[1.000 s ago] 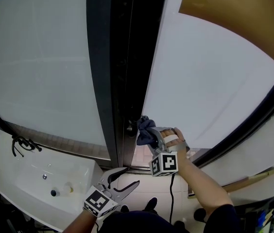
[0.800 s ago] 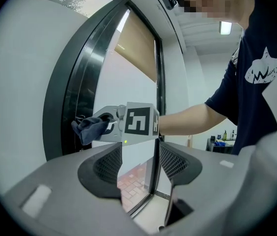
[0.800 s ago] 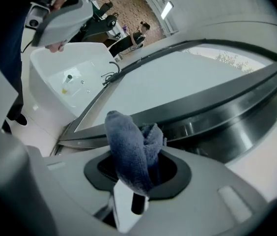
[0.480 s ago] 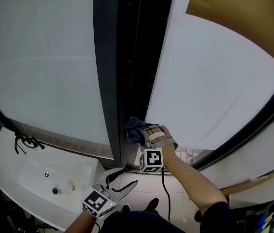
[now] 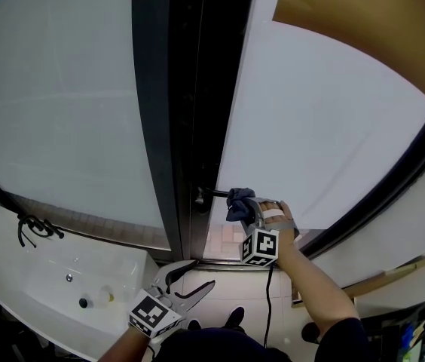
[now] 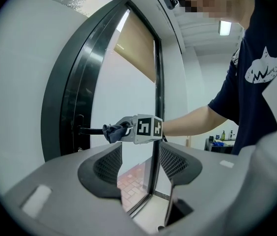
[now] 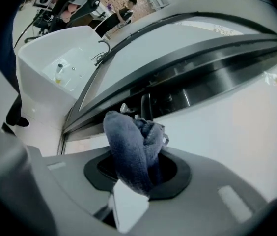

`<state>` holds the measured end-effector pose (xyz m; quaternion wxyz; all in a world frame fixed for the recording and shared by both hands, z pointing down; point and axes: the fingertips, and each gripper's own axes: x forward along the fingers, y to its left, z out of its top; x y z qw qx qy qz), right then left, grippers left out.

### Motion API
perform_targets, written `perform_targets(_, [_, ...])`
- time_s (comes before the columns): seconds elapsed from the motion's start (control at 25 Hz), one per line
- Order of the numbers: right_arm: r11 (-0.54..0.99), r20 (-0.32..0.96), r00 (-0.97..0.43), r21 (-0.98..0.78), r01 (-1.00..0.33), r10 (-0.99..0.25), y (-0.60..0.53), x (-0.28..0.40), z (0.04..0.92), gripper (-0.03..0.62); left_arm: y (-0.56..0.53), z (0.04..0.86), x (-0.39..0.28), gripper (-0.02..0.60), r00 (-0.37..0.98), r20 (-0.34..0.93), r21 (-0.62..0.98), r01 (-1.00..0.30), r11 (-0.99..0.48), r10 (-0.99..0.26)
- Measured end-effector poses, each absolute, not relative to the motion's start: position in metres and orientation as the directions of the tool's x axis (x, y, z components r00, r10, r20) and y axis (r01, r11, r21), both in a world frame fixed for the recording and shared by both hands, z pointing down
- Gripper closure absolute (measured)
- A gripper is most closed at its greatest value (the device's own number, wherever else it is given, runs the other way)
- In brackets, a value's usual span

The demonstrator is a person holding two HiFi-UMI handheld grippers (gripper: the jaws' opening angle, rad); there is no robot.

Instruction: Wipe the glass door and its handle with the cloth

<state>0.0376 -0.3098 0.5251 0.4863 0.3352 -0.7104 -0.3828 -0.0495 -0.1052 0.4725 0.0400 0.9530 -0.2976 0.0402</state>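
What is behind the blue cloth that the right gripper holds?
The dark door handle shows up to the cloth; its free end is covered there, so contact cannot be confirmed.

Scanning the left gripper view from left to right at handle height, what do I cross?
In order: dark door frame → door handle → blue cloth → right gripper, shut on the cloth → the person's forearm.
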Motion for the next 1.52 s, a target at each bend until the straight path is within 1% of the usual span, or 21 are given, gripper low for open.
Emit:
perform_targets(0.08, [0.521, 0.449, -0.318, 0.831, -0.195, -0.835, -0.306, 0.045, 0.526, 0.464, -0.104, 0.473, -0.048, 0.347, 0.823, 0.102, 0.053, -0.565, -0.823, -0.559])
perform_targets(0.2, [0.624, 0.516, -0.361, 0.710, -0.327, -0.777, -0.291, 0.044, 0.547, 0.464, -0.102, 0.474, -0.050, 0.347, 0.822, 0.105, 0.053, -0.567, -0.822, -0.560])
perform_targets(0.32, [0.688, 0.564, -0.396, 0.628, -0.363, -0.725, -0.280, 0.030, 0.576, 0.464, -0.100, 0.475, -0.055, 0.347, 0.816, 0.108, 0.054, -0.575, -0.816, -0.568])
perform_targets(0.44, [0.692, 0.531, -0.447, 0.602, -0.398, -0.719, -0.284, 0.003, 0.577, 0.464, -0.100, 0.474, -0.060, 0.347, 0.809, 0.110, 0.060, -0.586, -0.808, -0.578])
perform_targets(0.6, [0.688, 0.444, -0.526, 0.500, -0.527, -0.726, -0.305, -0.037, 0.555, 0.464, -0.100, 0.479, -0.064, 0.347, 0.800, 0.123, 0.061, -0.597, -0.800, -0.588])
perform_targets(0.72, [0.665, 0.385, -0.542, 0.430, -0.611, -0.747, -0.321, -0.058, 0.544, 0.464, -0.097, 0.477, -0.067, 0.347, 0.792, 0.129, 0.065, -0.607, -0.792, -0.597])
perform_targets(0.96, [0.645, 0.342, -0.549, 0.464, -0.607, -0.763, -0.340, -0.089, 0.558, 0.464, -0.098, 0.485, -0.076, 0.347, 0.776, 0.144, 0.079, -0.628, -0.774, -0.615])
perform_targets(1.12, [0.658, 0.345, -0.569, 0.505, -0.559, -0.747, -0.342, -0.089, 0.563, 0.464, -0.098, 0.486, -0.076, 0.347, 0.773, 0.152, 0.088, -0.631, -0.771, -0.615])
perform_targets(1.24, [0.672, 0.380, -0.562, 0.521, -0.526, -0.735, -0.343, -0.076, 0.572, 0.464, -0.099, 0.490, -0.073, 0.347, 0.778, 0.154, 0.079, -0.624, -0.778, -0.608])
perform_targets(1.32, [0.669, 0.417, -0.527, 0.525, -0.525, -0.741, -0.348, -0.060, 0.582, 0.464, -0.100, 0.490, -0.070, 0.347, 0.782, 0.154, 0.072, -0.619, -0.782, -0.604])
perform_targets(1.44, [0.650, 0.478, -0.442, 0.511, -0.563, -0.759, -0.358, -0.028, 0.603, 0.465, -0.101, 0.487, -0.067, 0.347, 0.786, 0.152, 0.075, -0.614, -0.786, -0.599])
perform_targets(1.52, [0.640, 0.490, -0.419, 0.493, -0.590, -0.764, -0.359, -0.010, 0.609, 0.465, -0.101, 0.489, -0.065, 0.347, 0.789, 0.155, 0.073, -0.610, -0.789, -0.595])
